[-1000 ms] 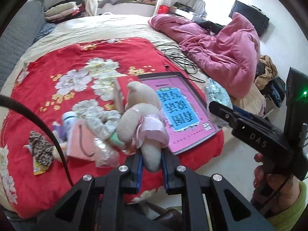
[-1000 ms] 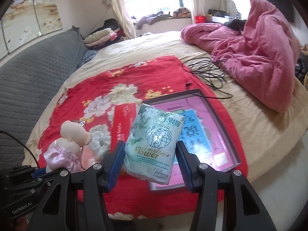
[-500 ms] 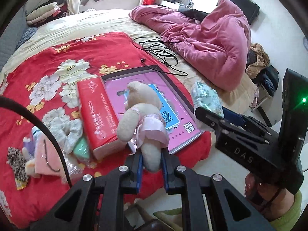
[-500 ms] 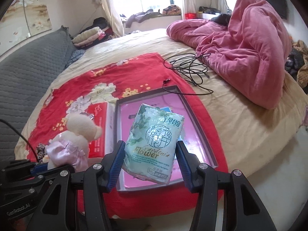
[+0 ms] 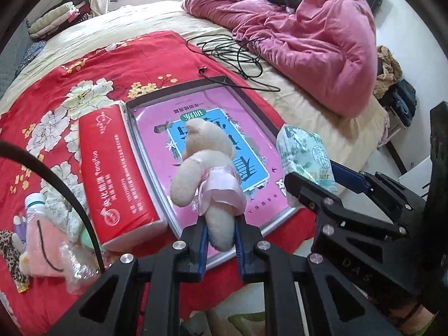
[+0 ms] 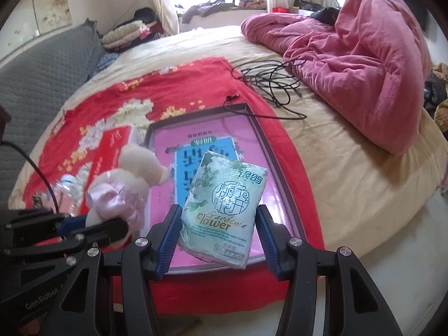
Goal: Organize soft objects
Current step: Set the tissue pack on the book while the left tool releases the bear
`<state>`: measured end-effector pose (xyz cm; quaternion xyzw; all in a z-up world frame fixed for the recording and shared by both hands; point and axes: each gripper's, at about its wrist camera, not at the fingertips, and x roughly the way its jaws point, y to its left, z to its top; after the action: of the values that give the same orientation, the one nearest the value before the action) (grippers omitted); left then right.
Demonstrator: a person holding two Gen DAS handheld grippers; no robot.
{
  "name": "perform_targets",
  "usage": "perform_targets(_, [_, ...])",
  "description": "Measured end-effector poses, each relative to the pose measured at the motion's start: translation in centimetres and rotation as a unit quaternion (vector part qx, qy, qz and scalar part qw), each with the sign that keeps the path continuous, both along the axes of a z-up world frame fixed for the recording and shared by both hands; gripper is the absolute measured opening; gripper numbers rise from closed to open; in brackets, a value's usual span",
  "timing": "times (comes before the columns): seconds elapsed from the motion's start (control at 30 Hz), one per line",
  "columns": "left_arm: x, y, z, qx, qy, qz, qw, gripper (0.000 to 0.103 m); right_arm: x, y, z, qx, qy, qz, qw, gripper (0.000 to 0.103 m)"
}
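Observation:
A cream teddy bear [image 5: 205, 168] in a pink dress hangs above the pink-lined tray [image 5: 253, 112], its leg pinched in my left gripper [image 5: 219, 236], which is shut on it. The same bear [image 6: 123, 184] shows at the left of the right wrist view. My right gripper [image 6: 215, 235] is shut on a pale green tissue pack [image 6: 224, 210], held above the tray [image 6: 263, 137]; that pack [image 5: 305, 154] also appears at the right of the left wrist view. A red tissue pack [image 5: 114, 173] lies on the red floral blanket [image 5: 84, 70] beside the tray's left side.
Small soft items, a pink pouch [image 5: 42, 249], a bottle [image 5: 33, 201] and a leopard-print piece [image 5: 11, 254], lie at the blanket's left end. Black cables [image 5: 232, 53] coil behind the tray. A pink quilt [image 5: 308, 44] is heaped at the right. The bed edge and floor are in front.
Both grippers moved right and lower toward the tray with their loads. The bear went from above the pile of small items to above the tray; the tissue pack now hangs over the tray too.

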<state>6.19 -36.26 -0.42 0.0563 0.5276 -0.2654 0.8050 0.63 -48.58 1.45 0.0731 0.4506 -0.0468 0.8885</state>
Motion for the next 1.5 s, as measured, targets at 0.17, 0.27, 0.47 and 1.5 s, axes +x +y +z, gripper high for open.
perform_targets(0.17, [1.0,-0.9,-1.7,0.005,0.015,0.004,0.9999,0.017,1.2,-0.9,-2.1,0.000,0.022,0.012,1.000,0.055])
perform_targets(0.27, [1.3,-1.4,-2.7,0.008,0.027,0.001,0.9996,0.017,1.7,-1.5,-3.2,0.003,0.034,0.013,0.999,0.055])
perform_targets(0.47, [1.2,-2.2,-4.4,0.024,0.043,-0.008,0.9988,0.017,2.8,-2.2,-5.1,-0.012,0.058,0.016,0.998,0.055])
perform_targets(1.5, [2.2,-3.6,-7.9,0.039,0.074,-0.017,0.9964,0.018,3.5,-4.2,-7.2,-0.007,0.061,-0.001,0.998,0.066])
